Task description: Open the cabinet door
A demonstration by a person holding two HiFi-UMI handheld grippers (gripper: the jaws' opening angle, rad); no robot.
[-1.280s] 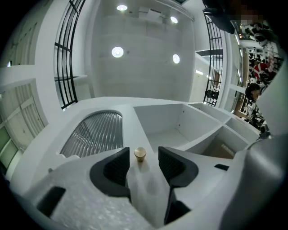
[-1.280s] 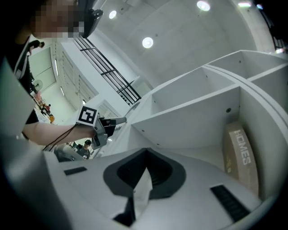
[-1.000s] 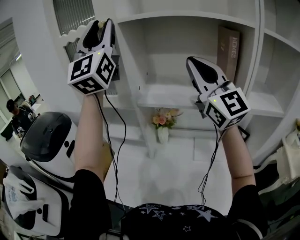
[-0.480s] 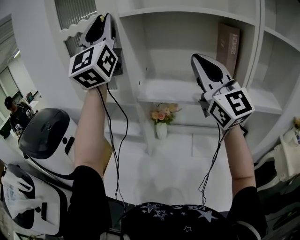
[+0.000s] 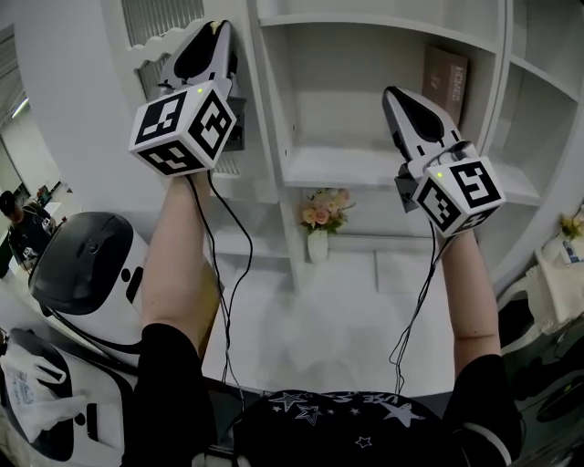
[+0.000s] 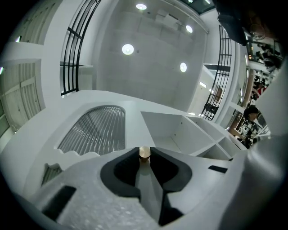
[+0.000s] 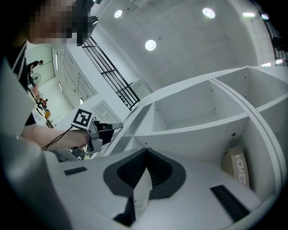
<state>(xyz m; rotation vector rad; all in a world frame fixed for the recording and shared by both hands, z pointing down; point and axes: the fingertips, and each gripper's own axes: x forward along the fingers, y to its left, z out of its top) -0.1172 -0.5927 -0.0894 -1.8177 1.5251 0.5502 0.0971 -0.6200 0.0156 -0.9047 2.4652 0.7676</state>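
The white cabinet door with its ribbed glass panel (image 6: 92, 130) stands at the upper left of the white open shelving (image 5: 365, 169). Its one small round brass knob (image 6: 144, 153) is pinched between the jaws of the left gripper (image 5: 216, 27), which have just been closing onto it. The grasp looks made. The pull appears still to come (whether the door has begun to swing cannot be told). The right gripper (image 7: 144, 155) hangs before the shelves, jaws together on nothing. On view are one door, one knob and two grippers. Further out are one brown cardboard box (image 5: 444, 77) and one white vase of flowers (image 5: 319, 219).
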